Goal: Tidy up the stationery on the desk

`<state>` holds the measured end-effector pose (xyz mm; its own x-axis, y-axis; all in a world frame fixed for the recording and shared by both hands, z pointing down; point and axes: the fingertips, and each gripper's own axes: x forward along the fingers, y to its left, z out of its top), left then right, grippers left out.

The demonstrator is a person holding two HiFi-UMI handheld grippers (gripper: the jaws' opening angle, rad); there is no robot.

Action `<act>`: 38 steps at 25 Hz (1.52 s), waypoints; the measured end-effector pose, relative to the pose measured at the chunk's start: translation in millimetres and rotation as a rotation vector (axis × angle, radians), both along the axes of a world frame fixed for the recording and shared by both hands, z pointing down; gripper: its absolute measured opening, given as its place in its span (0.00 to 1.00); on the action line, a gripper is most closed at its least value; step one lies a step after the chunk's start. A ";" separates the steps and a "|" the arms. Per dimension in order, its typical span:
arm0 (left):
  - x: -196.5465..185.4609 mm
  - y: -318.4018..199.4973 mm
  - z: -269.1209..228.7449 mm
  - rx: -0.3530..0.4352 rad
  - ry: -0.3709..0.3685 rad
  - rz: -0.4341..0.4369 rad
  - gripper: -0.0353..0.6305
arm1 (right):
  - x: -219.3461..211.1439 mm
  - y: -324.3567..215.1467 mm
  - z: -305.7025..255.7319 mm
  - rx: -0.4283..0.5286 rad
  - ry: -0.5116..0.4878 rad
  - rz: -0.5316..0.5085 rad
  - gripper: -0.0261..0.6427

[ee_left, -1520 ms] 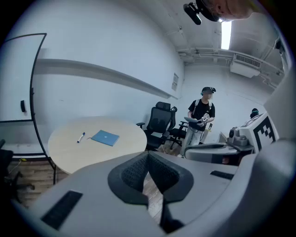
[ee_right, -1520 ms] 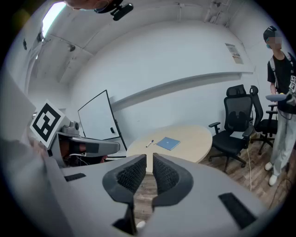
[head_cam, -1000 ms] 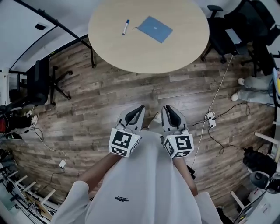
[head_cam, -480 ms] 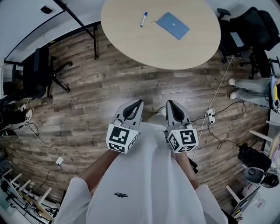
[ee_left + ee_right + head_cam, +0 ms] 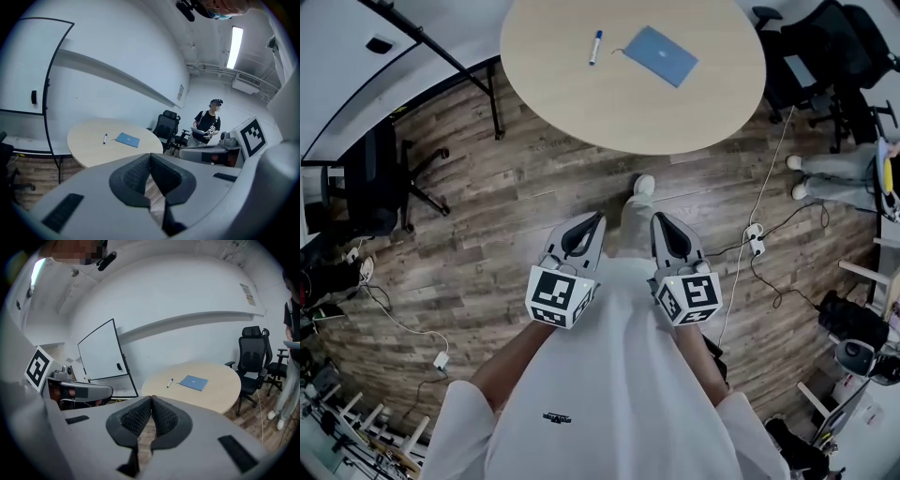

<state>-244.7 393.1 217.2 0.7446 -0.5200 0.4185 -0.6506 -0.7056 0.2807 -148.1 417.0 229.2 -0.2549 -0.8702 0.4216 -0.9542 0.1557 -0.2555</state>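
A round light-wood table (image 5: 581, 103) stands ahead, well beyond both grippers. On it lie a white marker with a blue cap (image 5: 594, 47) and, to its right, a blue notebook (image 5: 661, 54). The marker (image 5: 104, 138) and notebook (image 5: 127, 139) also show small in the left gripper view, and the marker (image 5: 169, 382) and notebook (image 5: 193, 382) in the right gripper view. My left gripper (image 5: 594, 219) and right gripper (image 5: 657, 219) are held side by side close to my body, over the floor. Both are shut with nothing between their pads.
Wooden plank floor (image 5: 506, 225) lies between me and the table. Black office chairs (image 5: 375, 173) stand at left and another (image 5: 806, 66) at right. Cables and a power strip (image 5: 754, 247) trail on the floor at right. A whiteboard (image 5: 101, 351) stands left of the table. A person (image 5: 207, 125) stands at right.
My view has shifted and the table sits a little nearer and more to the left. A foot now shows ahead of the grippers. Both grippers stay shut and side by side.
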 end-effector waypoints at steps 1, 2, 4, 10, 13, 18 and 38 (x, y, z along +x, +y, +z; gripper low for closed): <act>5.9 -7.0 1.2 0.000 -0.005 0.002 0.08 | 4.6 -8.2 -0.2 0.006 0.004 -0.001 0.09; 12.4 -15.3 2.2 -0.001 -0.011 0.002 0.08 | 9.8 -17.5 -0.4 0.012 0.006 -0.004 0.09; 28.0 -36.3 4.4 -0.005 -0.021 -0.003 0.08 | 22.7 -40.7 0.0 0.020 0.012 -0.019 0.09; 80.9 -119.9 4.6 -0.004 -0.051 -0.025 0.08 | 73.5 -125.5 3.2 0.020 0.018 -0.056 0.09; 116.0 -161.4 0.9 -0.014 -0.066 -0.043 0.08 | 105.6 -166.9 -1.8 0.016 0.001 -0.076 0.09; 184.2 -217.2 4.4 -0.051 -0.070 -0.042 0.08 | 160.2 -225.0 -7.5 0.031 0.021 -0.115 0.09; 240.2 -338.8 35.8 -0.115 -0.123 -0.059 0.08 | 223.7 -348.1 32.9 -0.052 0.032 -0.138 0.09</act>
<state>-4.5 54.3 252.9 0.6537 -0.5050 0.5636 -0.7243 -0.6332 0.2729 75.5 68.9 262.0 -0.3563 -0.8048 0.4747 -0.9324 0.2733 -0.2365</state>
